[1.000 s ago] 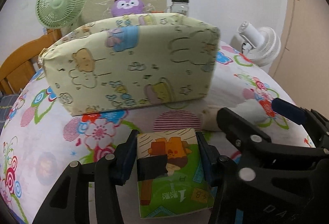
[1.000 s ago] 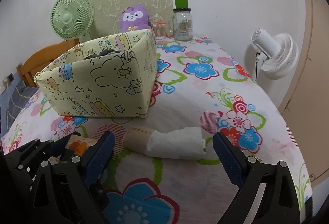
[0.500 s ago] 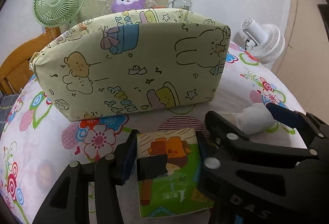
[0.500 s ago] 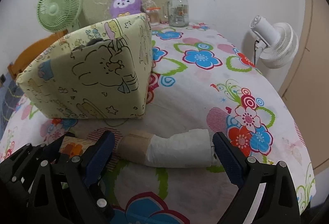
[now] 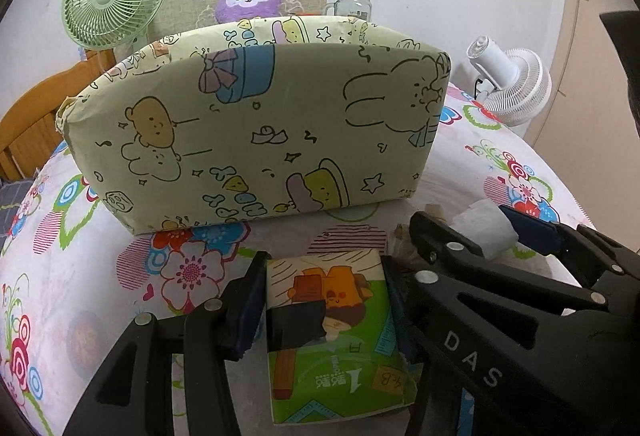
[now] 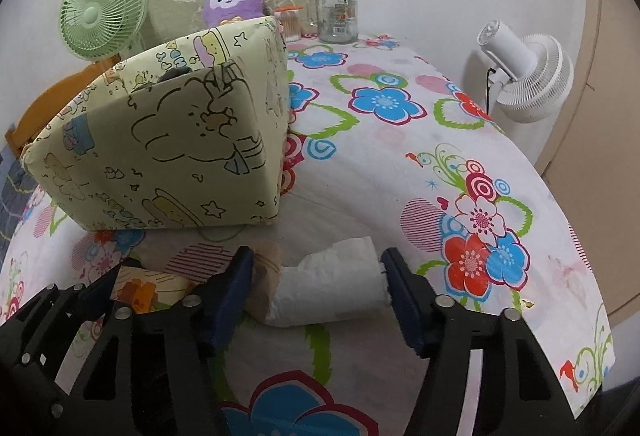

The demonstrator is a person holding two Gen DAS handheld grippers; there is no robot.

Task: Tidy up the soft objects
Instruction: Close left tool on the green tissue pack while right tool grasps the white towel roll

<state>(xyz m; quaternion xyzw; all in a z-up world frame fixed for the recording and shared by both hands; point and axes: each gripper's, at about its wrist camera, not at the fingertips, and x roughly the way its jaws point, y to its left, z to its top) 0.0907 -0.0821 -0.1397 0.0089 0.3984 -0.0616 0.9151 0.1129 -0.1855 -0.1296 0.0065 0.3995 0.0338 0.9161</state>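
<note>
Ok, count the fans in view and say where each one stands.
2. The green fan stands at the back left, behind the patterned box and beside the purple plush. The white fan stands off the table's right edge. The box could hide others.

Bright even light; strong fisheye warp; edges perhaps soft.

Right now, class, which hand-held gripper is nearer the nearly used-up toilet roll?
Right. The right hand-held gripper straddles the toilet roll, jaws just closing on it; the left hand-held gripper beside it clamps the tissue pack.
</note>
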